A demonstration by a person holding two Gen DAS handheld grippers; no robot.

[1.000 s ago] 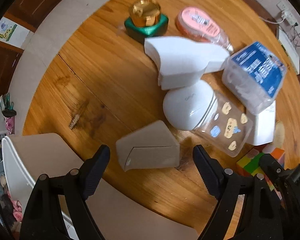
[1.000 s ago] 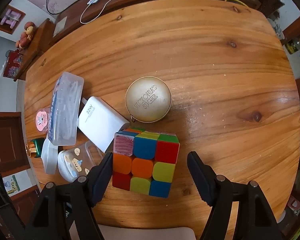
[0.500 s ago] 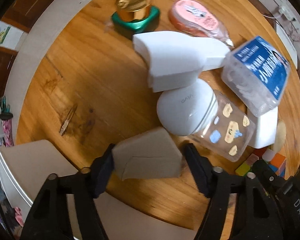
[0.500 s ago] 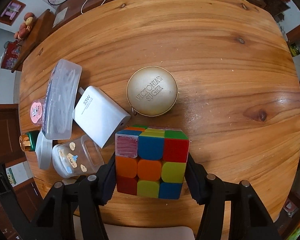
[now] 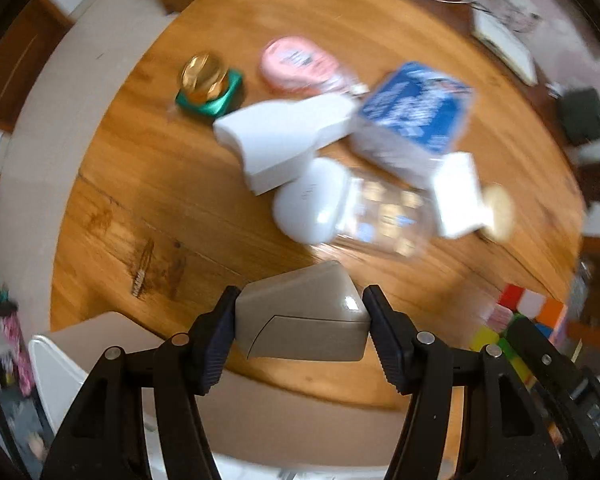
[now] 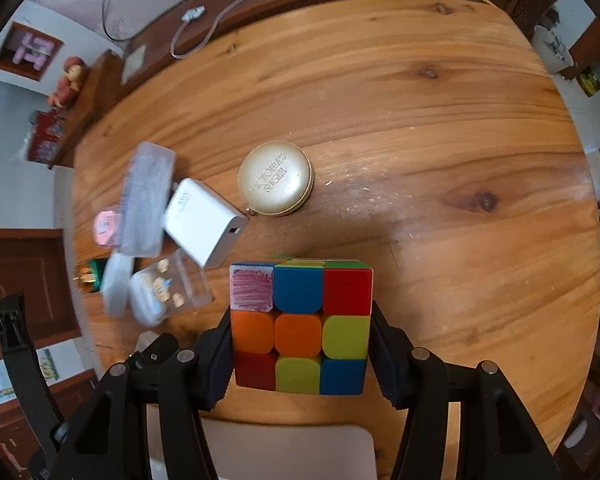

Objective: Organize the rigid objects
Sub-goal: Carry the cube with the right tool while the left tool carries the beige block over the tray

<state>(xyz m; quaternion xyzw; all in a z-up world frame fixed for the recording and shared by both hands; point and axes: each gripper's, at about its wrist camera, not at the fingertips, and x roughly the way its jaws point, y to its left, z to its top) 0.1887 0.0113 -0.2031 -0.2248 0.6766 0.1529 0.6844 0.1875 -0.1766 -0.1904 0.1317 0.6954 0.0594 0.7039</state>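
My left gripper (image 5: 300, 330) is shut on a grey wedge-shaped box (image 5: 302, 320) and holds it above the round wooden table (image 5: 140, 168). My right gripper (image 6: 302, 344) is shut on a multicoloured puzzle cube (image 6: 302, 324), lifted over the table's near edge; the cube also shows in the left wrist view (image 5: 516, 316). On the table lie a white wedge box (image 5: 284, 140), a clear jar with a white lid (image 5: 340, 210), a blue-labelled plastic box (image 5: 416, 116), a white charger (image 6: 204, 228) and a gold round tin (image 6: 276, 178).
A green bottle with a gold cap (image 5: 208, 88) and a pink oval case (image 5: 300, 64) lie at the far side of the pile. A chair seat (image 6: 288, 452) sits below the table's near edge. A cable (image 6: 204, 12) lies on a shelf beyond the table.
Both grippers closed from open onto their objects: left on the grey box, right on the cube. Both have lifted them off the table; the left view is blurred with motion.
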